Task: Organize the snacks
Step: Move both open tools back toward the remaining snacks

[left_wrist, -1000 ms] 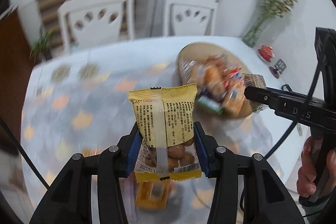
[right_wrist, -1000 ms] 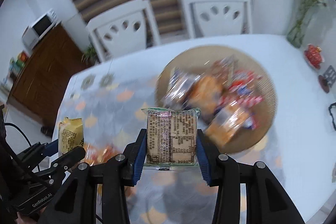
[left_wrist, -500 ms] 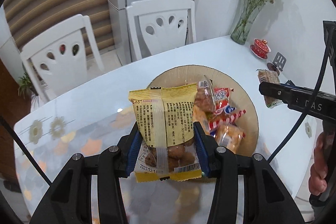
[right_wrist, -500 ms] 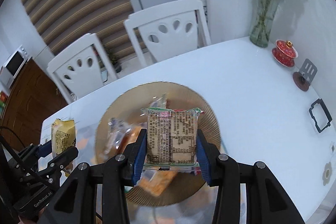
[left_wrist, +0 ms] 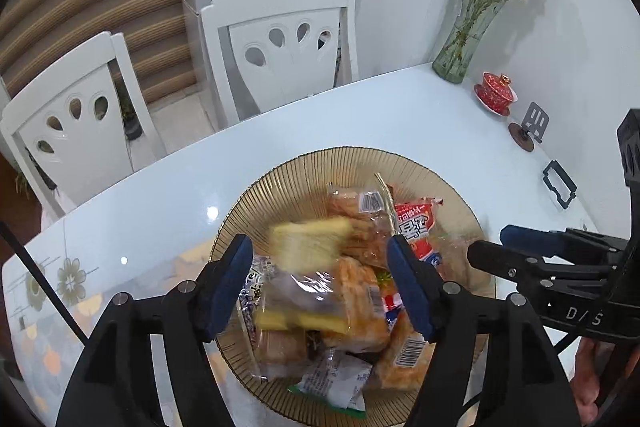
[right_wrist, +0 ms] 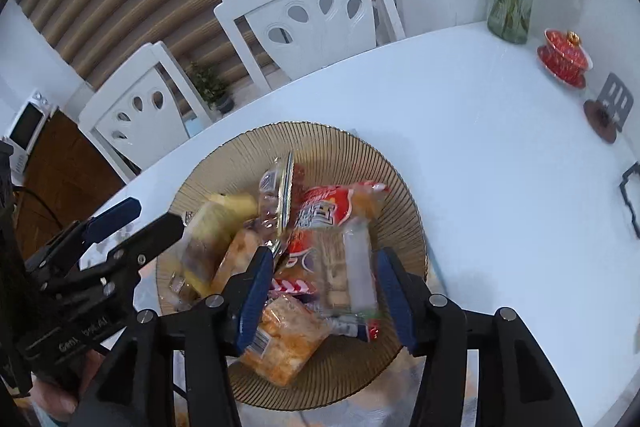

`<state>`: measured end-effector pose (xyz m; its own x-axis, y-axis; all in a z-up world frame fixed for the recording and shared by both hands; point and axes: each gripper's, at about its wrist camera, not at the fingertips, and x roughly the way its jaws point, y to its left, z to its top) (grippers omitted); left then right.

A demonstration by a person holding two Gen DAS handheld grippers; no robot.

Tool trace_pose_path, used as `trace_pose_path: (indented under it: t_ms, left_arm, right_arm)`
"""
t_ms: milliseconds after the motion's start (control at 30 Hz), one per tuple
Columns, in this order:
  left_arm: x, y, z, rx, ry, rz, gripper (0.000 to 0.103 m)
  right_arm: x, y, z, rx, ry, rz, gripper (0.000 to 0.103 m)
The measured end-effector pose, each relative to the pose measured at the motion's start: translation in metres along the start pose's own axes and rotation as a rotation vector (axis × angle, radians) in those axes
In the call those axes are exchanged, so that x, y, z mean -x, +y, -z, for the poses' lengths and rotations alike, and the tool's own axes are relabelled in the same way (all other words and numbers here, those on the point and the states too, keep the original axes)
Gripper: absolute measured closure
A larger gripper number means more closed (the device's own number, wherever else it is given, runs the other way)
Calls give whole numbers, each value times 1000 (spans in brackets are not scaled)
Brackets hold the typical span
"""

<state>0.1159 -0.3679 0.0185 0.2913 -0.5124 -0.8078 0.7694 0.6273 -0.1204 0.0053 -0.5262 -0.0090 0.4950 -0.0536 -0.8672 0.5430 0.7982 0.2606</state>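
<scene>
Left wrist view: white chairs [left_wrist: 280, 47] stand at twelve o'clock beyond the glossy table [left_wrist: 400, 115]; a glass vase [left_wrist: 460, 59] and red lidded cup [left_wrist: 495, 93] sit at two. Left gripper [left_wrist: 320, 281] is released above the ribbed amber plate [left_wrist: 400, 163], over a blurred yellow packet [left_wrist: 308, 241] among crinkly wrappers. Right gripper [right_wrist: 324, 291] also gapes, with a clear-wrapped biscuit pack [right_wrist: 348, 267] between its fingers.

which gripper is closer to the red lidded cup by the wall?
Right. The right gripper hangs over the plate's half facing the red lidded cup; the left gripper is over the plate's far half, beyond it.
</scene>
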Motion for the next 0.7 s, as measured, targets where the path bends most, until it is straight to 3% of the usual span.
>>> trace_pose_path:
  t_ms: [333, 700]
  left_arm:
    - [28, 27, 36, 63, 13, -46, 35]
    - [82, 82, 117, 252, 39, -99, 35]
  right_arm:
    - [8, 1, 16, -25, 11, -2, 51]
    - [18, 39, 48, 31, 29, -47, 51]
